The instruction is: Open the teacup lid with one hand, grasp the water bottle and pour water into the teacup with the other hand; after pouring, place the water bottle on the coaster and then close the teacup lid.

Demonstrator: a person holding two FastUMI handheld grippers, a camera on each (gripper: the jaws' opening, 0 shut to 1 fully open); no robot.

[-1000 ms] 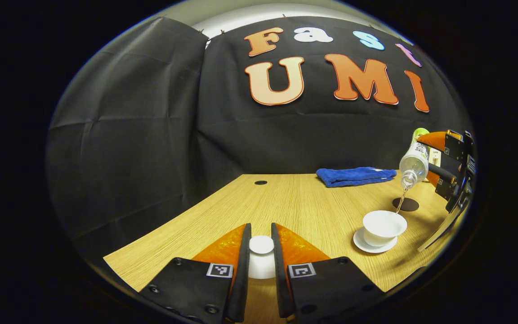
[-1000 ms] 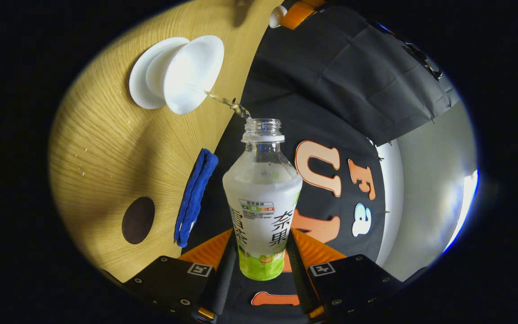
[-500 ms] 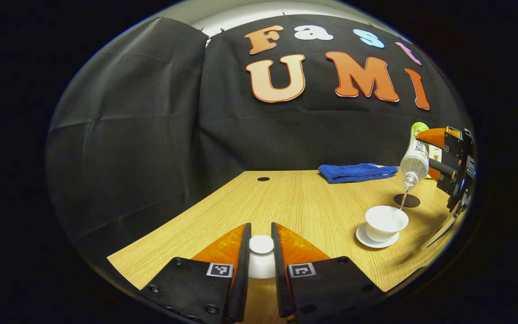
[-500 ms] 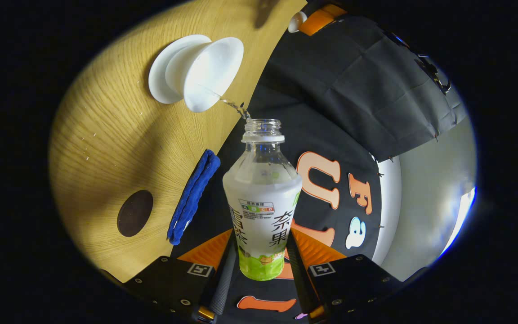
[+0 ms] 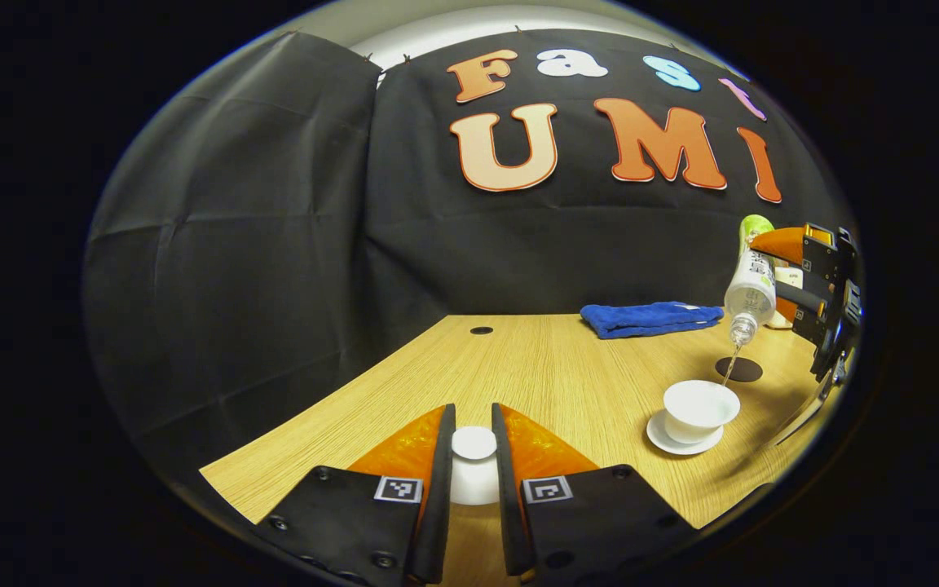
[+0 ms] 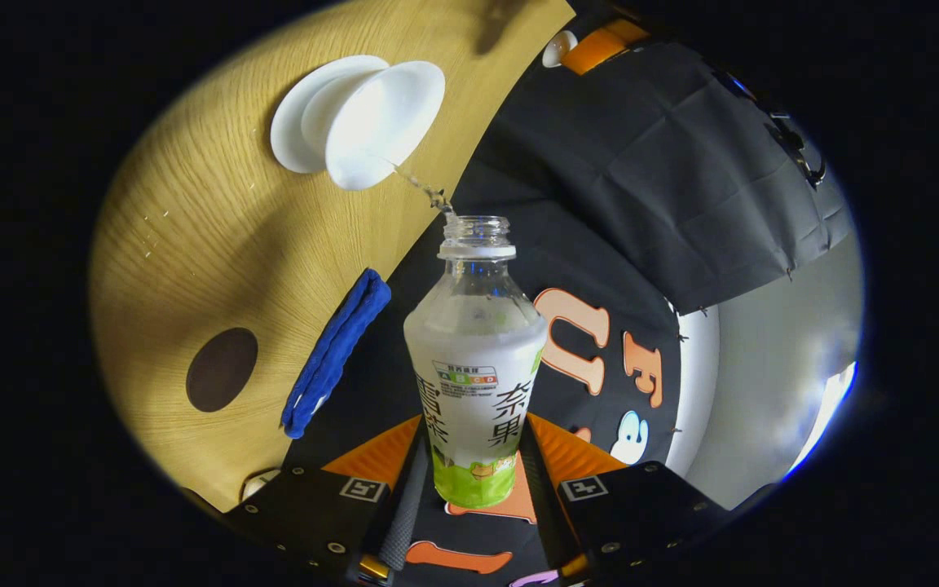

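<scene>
My left gripper (image 5: 470,444) is shut on the white teacup lid (image 5: 473,466), held low over the wooden table (image 5: 535,367), well left of the cup. The white teacup (image 5: 699,404) stands uncovered on its saucer (image 5: 681,440) at the right. My right gripper (image 6: 473,469) is shut on the clear water bottle (image 6: 475,359), which is uncapped and tipped neck-down above the cup (image 6: 384,114). A thin stream of water (image 6: 421,186) runs from the bottle mouth into the cup. The bottle (image 5: 751,281) and right gripper (image 5: 820,302) appear at the right edge of the left gripper view. The dark round coaster (image 5: 738,369) lies just behind the cup.
A folded blue towel (image 5: 650,317) lies at the back of the table near the black cloth wall. A small dark hole (image 5: 481,330) marks the tabletop at the back left. In the right gripper view the coaster (image 6: 221,369) and towel (image 6: 335,350) sit beside the cup.
The right gripper has tilted the bottle steeper and lifted its base slightly while water keeps streaming into the cup. The left gripper has drifted a little, still holding the lid.
</scene>
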